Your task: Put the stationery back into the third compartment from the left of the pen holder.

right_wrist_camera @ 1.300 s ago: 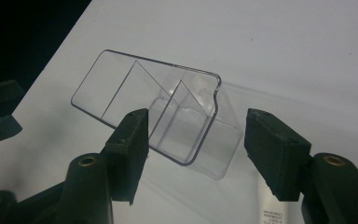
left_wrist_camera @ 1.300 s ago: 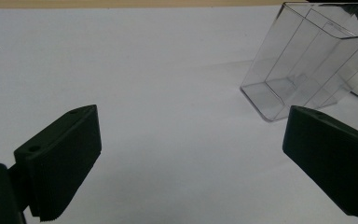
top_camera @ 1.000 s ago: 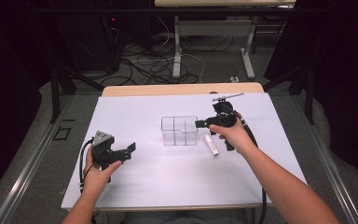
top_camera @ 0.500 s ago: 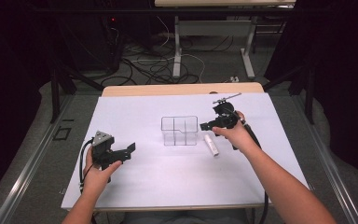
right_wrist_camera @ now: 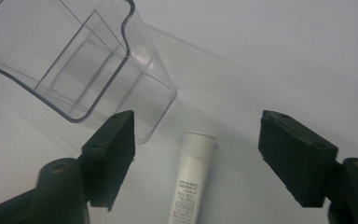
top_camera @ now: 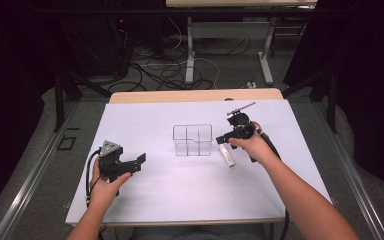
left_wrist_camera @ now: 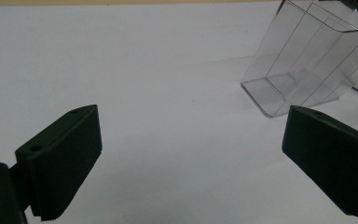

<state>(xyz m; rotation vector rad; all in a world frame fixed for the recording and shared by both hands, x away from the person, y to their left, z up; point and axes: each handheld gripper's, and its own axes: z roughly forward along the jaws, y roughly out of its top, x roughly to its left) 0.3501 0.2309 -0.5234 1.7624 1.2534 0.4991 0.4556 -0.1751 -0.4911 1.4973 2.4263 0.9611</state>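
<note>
A clear plastic box with inner dividers stands in the middle of the white table. A white tube lies flat just to its right. My right gripper hovers over the tube's far end, next to the box's right wall. Its jaws have just been closing but still stand open. In the right gripper view the tube lies on the table between the pads, untouched, with the box at upper left. My left gripper rests open and empty at the table's left and faces the box.
The table's wooden far edge borders a dark floor with cables and desk legs. A cable trails from the left gripper. Bare white surface lies in front of the box and along the near edge.
My right gripper has edged slightly right and nearer, from the box's right wall toward the tube. The left gripper has stayed where it was.
</note>
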